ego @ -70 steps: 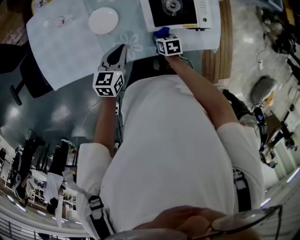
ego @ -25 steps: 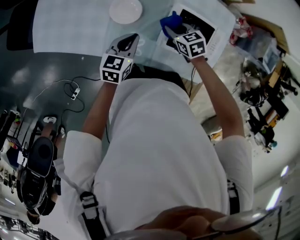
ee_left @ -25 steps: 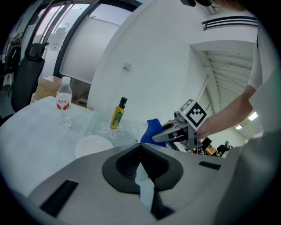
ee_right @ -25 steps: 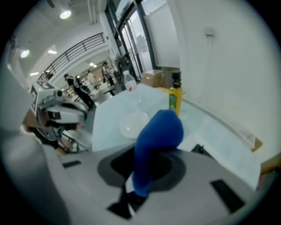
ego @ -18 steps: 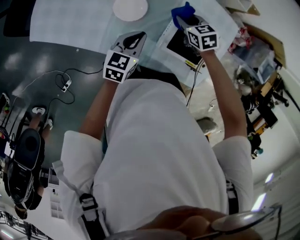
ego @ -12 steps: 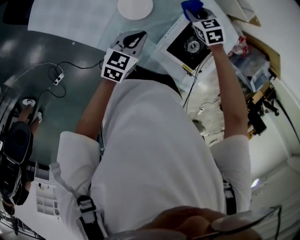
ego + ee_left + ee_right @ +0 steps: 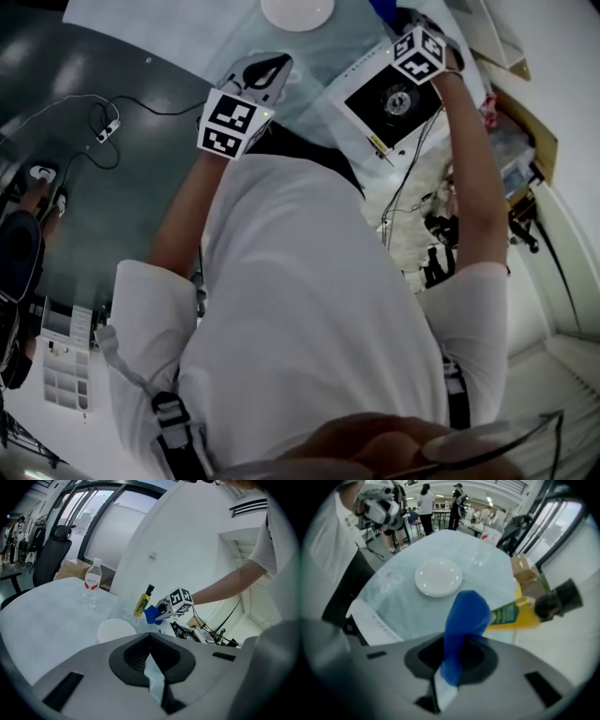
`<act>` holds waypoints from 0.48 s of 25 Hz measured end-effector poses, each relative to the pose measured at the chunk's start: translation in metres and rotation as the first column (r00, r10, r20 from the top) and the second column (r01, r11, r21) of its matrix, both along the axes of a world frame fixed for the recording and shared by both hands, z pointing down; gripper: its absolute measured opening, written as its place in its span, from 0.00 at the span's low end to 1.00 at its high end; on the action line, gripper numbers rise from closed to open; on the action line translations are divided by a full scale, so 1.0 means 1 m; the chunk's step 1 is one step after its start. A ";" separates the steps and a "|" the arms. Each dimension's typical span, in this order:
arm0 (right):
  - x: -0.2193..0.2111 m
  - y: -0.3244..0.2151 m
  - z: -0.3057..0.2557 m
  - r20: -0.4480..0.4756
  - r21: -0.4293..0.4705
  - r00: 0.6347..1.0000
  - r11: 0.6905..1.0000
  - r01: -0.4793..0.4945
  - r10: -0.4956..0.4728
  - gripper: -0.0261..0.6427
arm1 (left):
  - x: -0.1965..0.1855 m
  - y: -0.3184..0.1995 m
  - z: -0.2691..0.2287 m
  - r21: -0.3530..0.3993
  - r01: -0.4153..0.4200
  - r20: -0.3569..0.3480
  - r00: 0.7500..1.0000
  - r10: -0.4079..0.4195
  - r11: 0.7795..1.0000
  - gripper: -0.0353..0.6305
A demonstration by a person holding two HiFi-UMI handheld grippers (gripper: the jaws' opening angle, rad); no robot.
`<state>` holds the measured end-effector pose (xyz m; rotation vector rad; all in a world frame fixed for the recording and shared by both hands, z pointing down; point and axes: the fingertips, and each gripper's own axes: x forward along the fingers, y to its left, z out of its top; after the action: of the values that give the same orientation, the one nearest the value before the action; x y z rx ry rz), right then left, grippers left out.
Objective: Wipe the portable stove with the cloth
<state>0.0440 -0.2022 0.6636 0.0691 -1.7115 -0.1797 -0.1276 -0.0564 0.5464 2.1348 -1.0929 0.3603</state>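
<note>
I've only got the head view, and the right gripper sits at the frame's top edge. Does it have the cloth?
Observer: Yes. The right gripper is shut on the blue cloth.
Operator: Anything near it I could knock?
Observer: A yellow bottle stands upright close beside the cloth.
Operator: And the left gripper?
Observer: The left gripper is shut, with nothing between its jaws.
</note>
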 end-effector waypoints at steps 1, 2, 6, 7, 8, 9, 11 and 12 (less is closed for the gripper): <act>0.002 0.006 0.007 -0.016 -0.052 1.000 0.998 -0.022 0.021 0.15 | -0.002 0.001 0.001 -0.002 0.004 0.002 1.000 -0.004 1.000 0.10; 0.004 0.011 0.013 -0.035 -0.096 0.999 0.995 -0.041 0.037 0.15 | -0.004 0.002 0.002 -0.003 0.008 0.004 1.000 -0.008 1.000 0.10; 0.018 0.027 0.024 -0.134 -0.196 0.988 0.976 -0.097 0.071 0.15 | -0.009 0.006 0.004 -0.006 0.023 0.007 1.000 -0.023 1.000 0.10; 0.020 0.033 0.026 -0.153 -0.218 0.986 0.970 -0.106 0.073 0.15 | -0.009 0.007 0.005 -0.006 0.025 0.007 1.000 -0.025 1.000 0.10; 0.021 0.037 0.027 -0.167 -0.236 0.983 0.965 -0.112 0.074 0.15 | -0.010 0.008 0.005 -0.006 0.027 0.007 1.000 -0.027 1.000 0.10; 0.021 0.042 0.028 -0.178 -0.253 0.981 0.960 -0.122 0.077 0.15 | -0.010 0.009 0.006 -0.005 0.028 0.007 1.000 -0.028 1.000 0.10; 0.020 0.054 0.028 -0.196 -0.299 0.976 0.942 -0.154 0.097 0.15 | -0.010 0.011 0.005 -0.002 0.028 0.006 1.000 -0.028 1.000 0.10; 0.019 0.061 0.027 -0.204 -0.324 0.973 0.931 -0.169 0.106 0.15 | -0.010 0.012 0.005 0.000 0.028 0.005 1.000 -0.028 1.000 0.10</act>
<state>0.0631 -0.1416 0.6910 -0.0814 -1.5243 0.2111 -0.1373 -0.0443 0.5511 2.1170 -1.1249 0.3531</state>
